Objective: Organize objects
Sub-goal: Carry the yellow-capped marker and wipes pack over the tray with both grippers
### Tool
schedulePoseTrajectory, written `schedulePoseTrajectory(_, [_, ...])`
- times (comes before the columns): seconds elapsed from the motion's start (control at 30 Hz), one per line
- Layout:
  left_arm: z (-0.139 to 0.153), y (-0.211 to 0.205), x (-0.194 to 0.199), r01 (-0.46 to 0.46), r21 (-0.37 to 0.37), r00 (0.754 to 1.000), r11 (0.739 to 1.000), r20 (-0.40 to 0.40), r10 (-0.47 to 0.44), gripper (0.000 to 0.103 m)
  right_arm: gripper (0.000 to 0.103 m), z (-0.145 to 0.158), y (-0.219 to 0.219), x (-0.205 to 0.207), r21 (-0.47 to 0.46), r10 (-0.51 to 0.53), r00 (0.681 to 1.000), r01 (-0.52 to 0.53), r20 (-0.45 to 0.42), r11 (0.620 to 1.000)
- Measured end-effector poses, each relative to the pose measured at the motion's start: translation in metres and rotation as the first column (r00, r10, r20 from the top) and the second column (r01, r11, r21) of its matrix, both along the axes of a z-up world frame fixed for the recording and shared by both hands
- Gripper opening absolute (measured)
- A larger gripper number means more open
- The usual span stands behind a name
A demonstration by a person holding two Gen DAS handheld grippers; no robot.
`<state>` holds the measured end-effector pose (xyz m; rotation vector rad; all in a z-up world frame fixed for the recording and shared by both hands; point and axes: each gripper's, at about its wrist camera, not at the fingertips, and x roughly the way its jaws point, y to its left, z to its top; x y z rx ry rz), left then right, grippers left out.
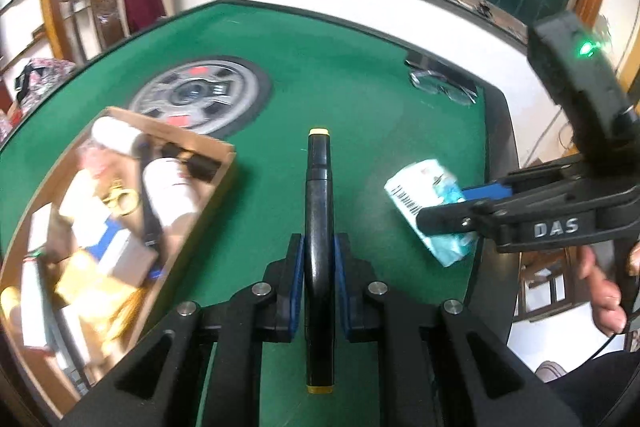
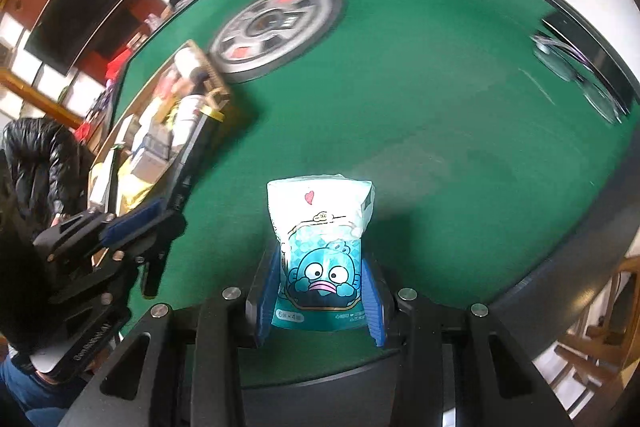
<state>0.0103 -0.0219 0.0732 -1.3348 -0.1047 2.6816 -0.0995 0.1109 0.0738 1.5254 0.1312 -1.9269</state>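
Observation:
My left gripper (image 1: 319, 251) is shut on a black marker (image 1: 319, 195) with yellow end caps, held above the green table (image 1: 360, 75); it also shows in the right wrist view (image 2: 152, 223). My right gripper (image 2: 320, 291) is shut on a teal-and-white tissue packet (image 2: 322, 239) with a cartoon fish face; the packet also shows in the left wrist view (image 1: 428, 203), to the right of the marker. A cardboard box (image 1: 216, 163) full of small items sits at the left, also in the right wrist view (image 2: 218, 87).
A round grey dial (image 1: 208, 95) is set in the table's middle, behind the box. A clear plastic wrapper (image 1: 444, 83) lies at the far right corner. A window and wall stand behind the table. A person's hand (image 1: 604, 287) holds the right gripper.

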Motion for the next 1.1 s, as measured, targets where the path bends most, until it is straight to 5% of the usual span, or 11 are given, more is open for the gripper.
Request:
schedulePoseTrajectory(0.43, [0.028,-0.099,0.036,-0.201,0.0,0.978,0.98,-0.056,0.201,0.014,0.041,0.026,-0.095,0.016,-0.033,0.146,0.988,-0.148,-0.048,0.988])
schedulePoseTrajectory(1.1, [-0.012,-0.18,0.013,-0.336,0.015,0.941,0.942,0.032,0.336,0.014,0.041,0.008,-0.226,-0.018,0.021,0.18,0.983,-0.179,-0.048,0.984])
